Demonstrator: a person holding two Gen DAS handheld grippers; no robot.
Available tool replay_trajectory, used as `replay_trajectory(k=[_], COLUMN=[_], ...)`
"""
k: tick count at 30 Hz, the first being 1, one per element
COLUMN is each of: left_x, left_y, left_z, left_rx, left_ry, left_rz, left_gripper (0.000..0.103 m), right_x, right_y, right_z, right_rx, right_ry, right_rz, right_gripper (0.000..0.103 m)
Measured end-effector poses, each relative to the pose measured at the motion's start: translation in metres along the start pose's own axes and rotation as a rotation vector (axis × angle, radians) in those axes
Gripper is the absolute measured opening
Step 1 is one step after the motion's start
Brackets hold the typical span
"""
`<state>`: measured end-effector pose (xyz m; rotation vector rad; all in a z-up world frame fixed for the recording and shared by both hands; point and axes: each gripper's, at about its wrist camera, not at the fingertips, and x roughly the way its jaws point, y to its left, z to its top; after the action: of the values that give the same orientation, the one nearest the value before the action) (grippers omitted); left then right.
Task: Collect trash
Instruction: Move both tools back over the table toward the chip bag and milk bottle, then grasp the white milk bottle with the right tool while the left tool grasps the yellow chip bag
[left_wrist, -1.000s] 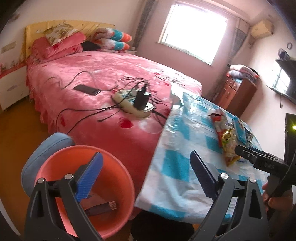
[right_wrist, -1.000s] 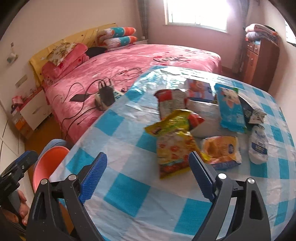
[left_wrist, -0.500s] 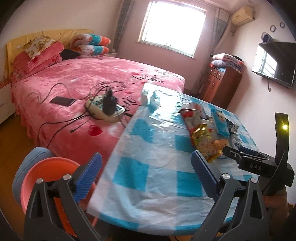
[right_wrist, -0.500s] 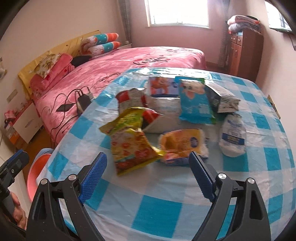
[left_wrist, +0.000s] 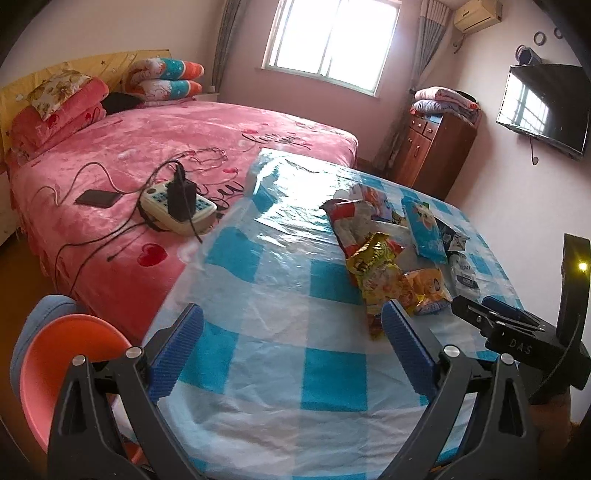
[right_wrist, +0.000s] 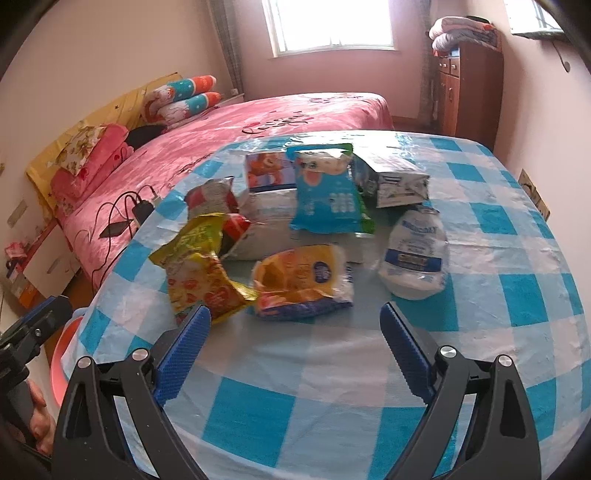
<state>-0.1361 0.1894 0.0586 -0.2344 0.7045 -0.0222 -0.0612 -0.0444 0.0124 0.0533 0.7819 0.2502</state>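
Wrappers are lying clustered on the checked tabletop (right_wrist: 498, 206). The right gripper (right_wrist: 295, 339) is hovering spread and empty before the orange packet (right_wrist: 299, 280), likely picking next; the left gripper (left_wrist: 291, 345), also released, is waiting near the orange bin (left_wrist: 55, 354).

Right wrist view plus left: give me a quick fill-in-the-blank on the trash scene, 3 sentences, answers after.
1. The wrappers lie on a table covered by a cloth checked white and ____.
2. Both the left gripper and the right gripper are ____ and hold nothing.
3. In the left wrist view, the orange bin stands on the floor between the table and the ____ with the pink cover.

Missing words: blue; open; bed
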Motion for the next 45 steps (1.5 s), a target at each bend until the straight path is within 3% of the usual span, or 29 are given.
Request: replay_trajectory(k=[14,24,36,38,39,41,45], left_x=[0.038,0.089,0.122,0.124,0.124,0.126,0.129], left_y=[-0.055,-0.079,-0.086,-0.087,-0.087,-0.087,-0.088], left_z=[0.016,0.018,0.03,0.031,0.031,0.03,0.029], left_rx=[0.037,0.065,0.039,0.044,0.044,0.033,0.019], left_ry=[0.035,0.111,0.11,0.106,0.107,0.117,0.124], left_rz=[-0.076,-0.002,0.088,0.106,0.109,0.109,0.086], left_gripper=[0.097,0.097,0.097,0.092,0.084,0.077,0.068], right_x=[-0.001,0.024,0.057,0.061,0.063,0.065,0.068], right_y=[-0.064,-0.098,-0.1,-0.098,-0.098,-0.095,-0.089], right_z=[0.007,0.023,0.041,0.042,0.043,0.044,0.046], right_rx=[0.091,0.126,0.104,0.087,0.081,0.065,0.027], right_ry=[-0.009,0.053,0.084,0.086,0.087,0.087,0.093], right_rz=[-0.029,-0.033,-0.074,-0.096,-0.103,-0.122,-0.149], right_gripper=[0.092,0.092,0.092,0.092,0.092,0.088,0.075])
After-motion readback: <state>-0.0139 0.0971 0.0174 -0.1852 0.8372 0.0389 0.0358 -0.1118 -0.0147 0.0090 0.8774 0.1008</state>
